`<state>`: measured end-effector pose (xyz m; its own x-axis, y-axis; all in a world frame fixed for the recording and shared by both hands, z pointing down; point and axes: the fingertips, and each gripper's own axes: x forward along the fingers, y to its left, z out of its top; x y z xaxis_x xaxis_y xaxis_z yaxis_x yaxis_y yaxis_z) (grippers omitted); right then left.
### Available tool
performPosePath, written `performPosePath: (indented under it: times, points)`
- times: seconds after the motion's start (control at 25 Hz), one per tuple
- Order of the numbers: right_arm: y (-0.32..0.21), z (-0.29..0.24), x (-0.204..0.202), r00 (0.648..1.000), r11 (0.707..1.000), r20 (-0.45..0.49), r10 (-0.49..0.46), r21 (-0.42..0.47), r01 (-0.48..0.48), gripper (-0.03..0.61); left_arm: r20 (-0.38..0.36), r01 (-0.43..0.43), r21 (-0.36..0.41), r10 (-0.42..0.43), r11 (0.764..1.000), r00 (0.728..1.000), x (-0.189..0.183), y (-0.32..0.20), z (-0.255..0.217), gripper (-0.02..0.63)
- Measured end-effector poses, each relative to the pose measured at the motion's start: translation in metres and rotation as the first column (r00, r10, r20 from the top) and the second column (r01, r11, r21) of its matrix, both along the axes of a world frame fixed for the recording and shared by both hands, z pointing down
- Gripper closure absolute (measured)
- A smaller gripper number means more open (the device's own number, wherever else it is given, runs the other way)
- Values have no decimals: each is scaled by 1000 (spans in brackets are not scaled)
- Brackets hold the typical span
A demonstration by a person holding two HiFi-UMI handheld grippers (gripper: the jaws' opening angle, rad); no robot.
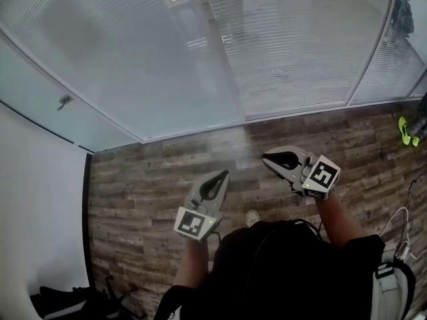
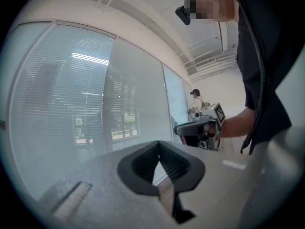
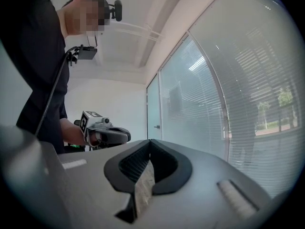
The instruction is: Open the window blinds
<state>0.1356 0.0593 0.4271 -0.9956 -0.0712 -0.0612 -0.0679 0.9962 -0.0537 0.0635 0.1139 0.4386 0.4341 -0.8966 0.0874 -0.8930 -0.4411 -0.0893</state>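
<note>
The window blinds point(image 1: 300, 45) hang shut behind a long glass wall, their slats level. They also fill the left of the left gripper view as pale blinds point(image 2: 62, 104) and the right of the right gripper view as blinds point(image 3: 248, 94). My left gripper point(image 1: 223, 174) is held out level over the wooden floor, short of the glass, jaws together and empty. To its right my right gripper point(image 1: 265, 157) is likewise shut on nothing. Each gripper view shows its own tips meeting, the left gripper point(image 2: 158, 145) and the right gripper point(image 3: 149, 142), with the other gripper point(image 2: 198, 128) point(image 3: 107, 135) alongside.
A glass door with a handle point(image 1: 65, 101) stands at the left of the wall. Dark bags point(image 1: 73, 299) lie at the lower left of the wooden floor point(image 1: 147, 199). Another person point(image 2: 195, 97) with bright green shoes point(image 1: 404, 131) stands at the far right. White cables point(image 1: 400, 225) trail at the right.
</note>
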Motion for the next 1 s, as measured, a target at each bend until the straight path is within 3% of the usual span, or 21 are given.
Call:
performPosePath:
  times: [0.64,1.0]
  points:
    - [-41,4,-88,997,998,-39,60,28,-59,574,-47,-94,1,94,996,994,-75,-41,15,609]
    - [-48,12,-97,990,995,-108,90,40,-86,574,-91,-95,15,96,995,991,-94,-46,21,609]
